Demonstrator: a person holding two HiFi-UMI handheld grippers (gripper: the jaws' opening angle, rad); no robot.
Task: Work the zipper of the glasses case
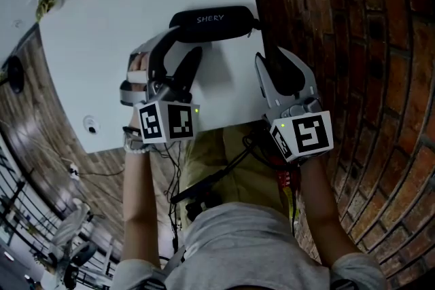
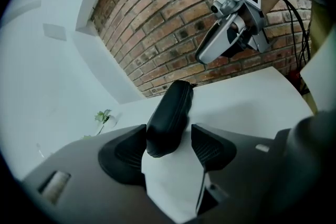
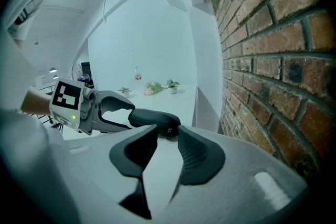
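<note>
A black zippered glasses case (image 1: pixel 212 24) lies on the white table (image 1: pixel 122 30), lengthwise left to right. My left gripper (image 1: pixel 185 44) straddles its left end. In the left gripper view the case (image 2: pixel 170 113) sits between the pads, close against the left one with a gap to the right one, so the jaws are open. My right gripper (image 1: pixel 266 58) is at the case's right end by the brick wall. In the right gripper view its jaws stand apart, with the case end and its zipper pull (image 3: pixel 169 134) just beyond the tips, not pinched.
A brick wall (image 1: pixel 353 44) runs close along the table's right side. Small potted plants (image 1: pixel 47 0) stand at the far left of the table. A small round thing (image 1: pixel 90 124) lies near the table's front edge. Cables hang below, by the person's lap.
</note>
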